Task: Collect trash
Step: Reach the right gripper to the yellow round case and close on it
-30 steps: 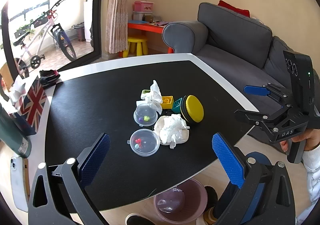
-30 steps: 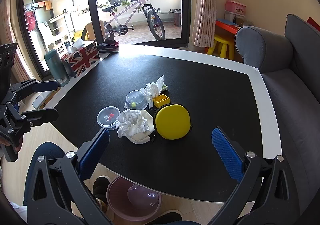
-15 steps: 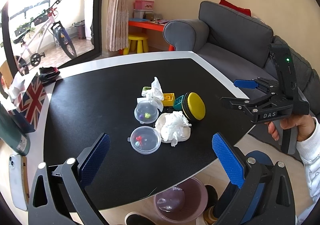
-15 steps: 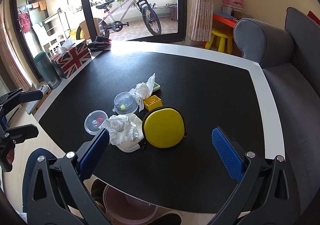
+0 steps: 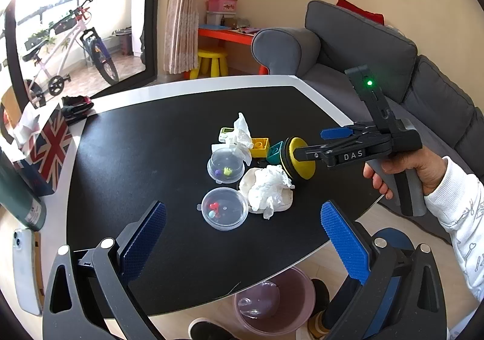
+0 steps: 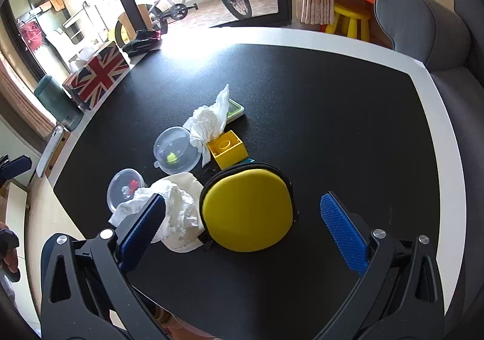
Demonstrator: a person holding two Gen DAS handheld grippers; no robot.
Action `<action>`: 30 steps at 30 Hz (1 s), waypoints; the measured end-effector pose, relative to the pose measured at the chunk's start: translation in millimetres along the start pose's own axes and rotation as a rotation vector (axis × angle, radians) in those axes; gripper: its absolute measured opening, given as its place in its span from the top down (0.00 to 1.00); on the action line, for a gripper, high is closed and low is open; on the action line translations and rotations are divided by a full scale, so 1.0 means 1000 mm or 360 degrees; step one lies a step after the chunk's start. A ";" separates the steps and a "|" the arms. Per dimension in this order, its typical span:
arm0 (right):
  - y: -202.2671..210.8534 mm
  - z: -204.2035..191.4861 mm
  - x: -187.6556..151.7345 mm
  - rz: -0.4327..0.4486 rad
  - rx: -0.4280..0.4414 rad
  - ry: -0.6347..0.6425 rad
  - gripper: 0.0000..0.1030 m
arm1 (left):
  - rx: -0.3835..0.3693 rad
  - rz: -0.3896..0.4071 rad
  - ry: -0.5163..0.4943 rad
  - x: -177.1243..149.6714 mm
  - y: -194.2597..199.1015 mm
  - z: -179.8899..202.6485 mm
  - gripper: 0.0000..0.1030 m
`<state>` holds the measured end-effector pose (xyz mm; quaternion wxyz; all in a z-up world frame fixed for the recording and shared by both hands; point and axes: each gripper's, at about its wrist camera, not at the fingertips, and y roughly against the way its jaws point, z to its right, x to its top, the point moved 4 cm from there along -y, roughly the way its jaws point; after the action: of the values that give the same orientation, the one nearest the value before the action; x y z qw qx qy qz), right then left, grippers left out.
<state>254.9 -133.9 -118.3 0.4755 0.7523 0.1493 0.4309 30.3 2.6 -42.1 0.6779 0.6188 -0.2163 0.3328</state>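
Left wrist view, read from its left edge across: a Union Jack tissue box [image 5: 50,143] stands at the desk [image 5: 145,140] margin, then two clear lidded tubs [image 5: 223,208] holding small coloured bits, then the trash proper — a crumpled white tissue [image 5: 267,187] heaped on a pale flat thing near the desk's front edge, and a second twisted tissue [image 5: 240,135] just behind, lying against a yellow toy block [image 5: 259,147]. Right of these stands a yellow zip case [image 5: 299,160], and beyond it the right hand-held gripper [image 5: 320,144], gripped by a hand [image 5: 402,172], hangs over the case with its jaws spread and nothing between them. The left hand-held gripper [image 5: 242,231] is likewise spread wide and empty, low at the near edge. Below the desk a pink bin [image 5: 272,303] waits on the floor. From the right wrist view the nearer tissue [image 6: 178,209] sits just beside the left blue pad, touching the case. Both wads should be feather-light, soft and springy, not slippery or fragile; I would pinch the nearer one across its raised middle, squeezing well in, since a loose corner would likely tear or unravel — and the thing beneath may lift with it.
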 end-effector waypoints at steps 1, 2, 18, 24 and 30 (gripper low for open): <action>-0.004 0.002 0.000 -0.0010 0.0014 -0.0016 0.03 | 0.0001 -0.0002 0.0001 0.000 0.000 0.000 0.05; -0.008 0.004 -0.001 -0.0021 0.0025 -0.0035 0.03 | 0.0002 -0.0004 0.0001 0.000 -0.001 -0.001 0.05; -0.032 0.015 -0.003 -0.0093 0.0153 -0.0130 0.22 | 0.0000 -0.0032 0.0015 -0.002 -0.009 -0.005 0.05; -0.018 0.014 -0.004 -0.0028 0.0146 -0.0135 0.23 | -0.0002 -0.0048 0.0009 -0.002 -0.015 -0.004 0.05; 0.006 0.012 -0.004 0.0027 0.0137 -0.0132 0.24 | 0.0004 -0.0081 -0.0007 -0.002 -0.025 -0.005 0.05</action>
<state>261.2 -146.5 -117.3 0.4448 0.7905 0.1415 0.3964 46.6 6.6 -61.8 0.6848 0.6258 -0.2015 0.3142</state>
